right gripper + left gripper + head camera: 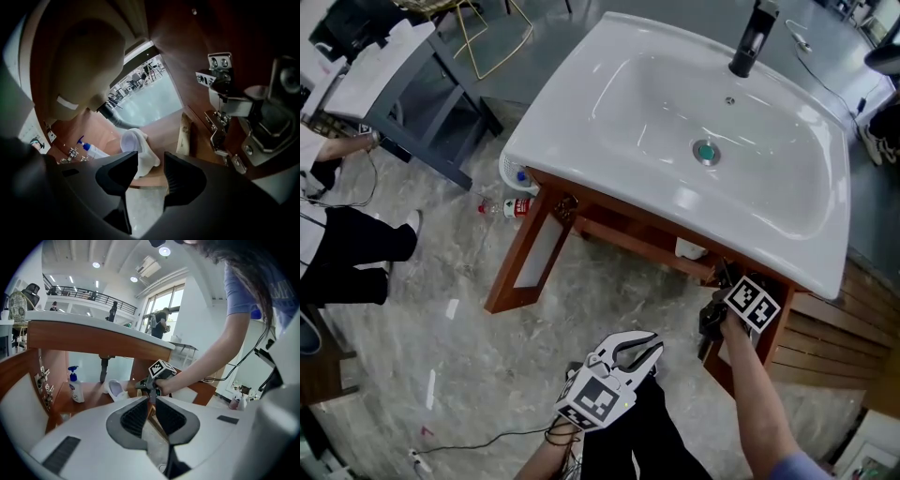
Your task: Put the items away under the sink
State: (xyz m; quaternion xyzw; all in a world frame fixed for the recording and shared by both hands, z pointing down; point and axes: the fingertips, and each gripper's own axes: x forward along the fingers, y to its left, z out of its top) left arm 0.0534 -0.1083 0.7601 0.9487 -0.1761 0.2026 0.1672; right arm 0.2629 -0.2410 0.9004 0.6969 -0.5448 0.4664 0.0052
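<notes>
**A:** Where are the items now?

**B:** On the worktop under the sink (581, 103). A pump bottle (75, 386) stands upright near the cabinet's left wall. A white container (136, 143) lies on its side near the middle, below the drain pipe (115, 117). A tan packet (184, 135) leans upright against the right wall, beside the hinge (220, 103).

**A:** Is either gripper carrying anything?

**B:** No. The right gripper (151, 158) is tucked just inside the cabinet's right end. Its fingers are moderately apart with nothing between them, and the white container is only in line beyond the gap. The left gripper (151, 400) hangs low in front of the cabinet, well clear of it. Its fingers are narrowed to a slim slit, also empty.

**A:** Why is the left one held back like that?

**B:** My guess is to leave the opening free for the right arm, since the cabinet is narrow between its wooden sides.

**A:** How far along does the task look?

**B:** Mostly done, judging by the three things on the worktop. But small bottles (502, 207) lie on the floor just beside the cabinet's left leg. I can't tell whether they belong to the job.

**A:** Any risks?

**B:** The packet only leans, so a nudge from the right fingers could tip it over.
</notes>
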